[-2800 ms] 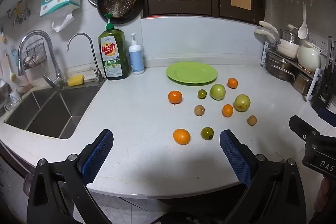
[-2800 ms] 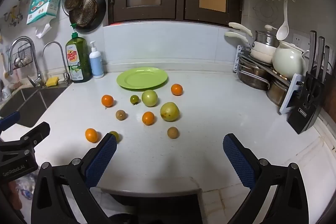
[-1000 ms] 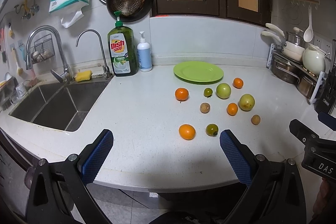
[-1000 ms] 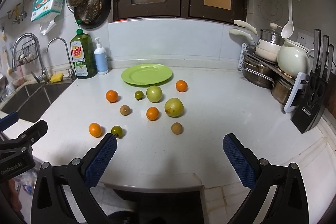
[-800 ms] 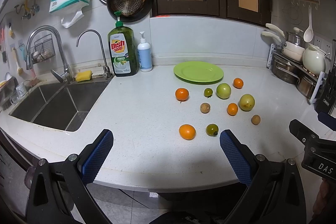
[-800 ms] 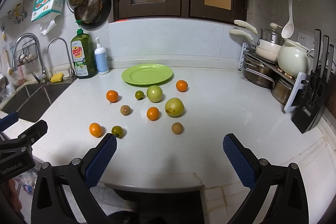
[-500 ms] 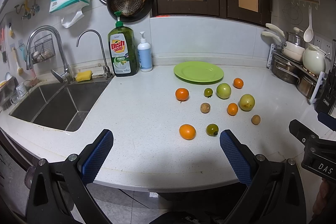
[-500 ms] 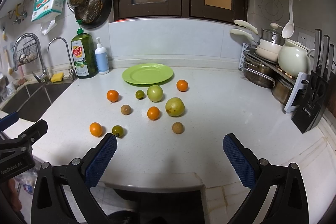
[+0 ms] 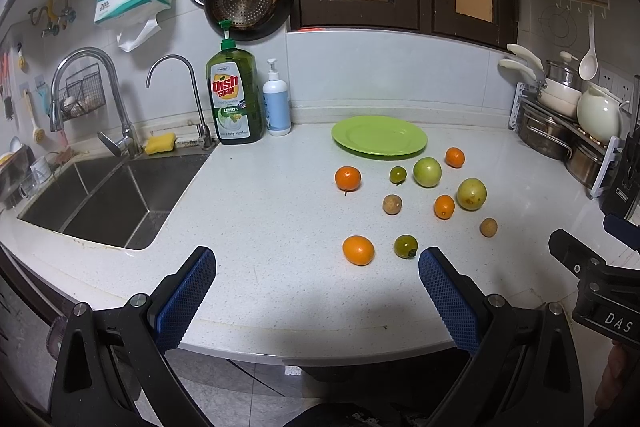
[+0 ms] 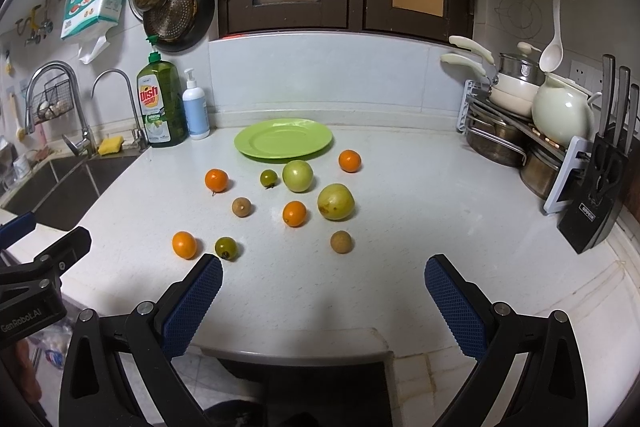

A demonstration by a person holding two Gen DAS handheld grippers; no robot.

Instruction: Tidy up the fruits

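Evidently both tools, left tool (image 9: 316,283) and right tool (image 10: 324,287), gape wide and empty; small round orange citrus fruit (image 9: 358,249) on white speckled desk (image 9: 260,211) looks light, rollable, best pinched across its middle.

Your left gripper (image 9: 316,287) and right gripper (image 10: 323,293) look alike: black angular frames with triangular cut-outs, silver screws at the joints, and fingers (image 9: 184,293) faced with blue diamond-textured pads. White lettering reads "DAS" on one body and "GenRobot.AI" on the other. Part of your hand (image 9: 612,379) shows at the frame edge, too dark to make out clothing.
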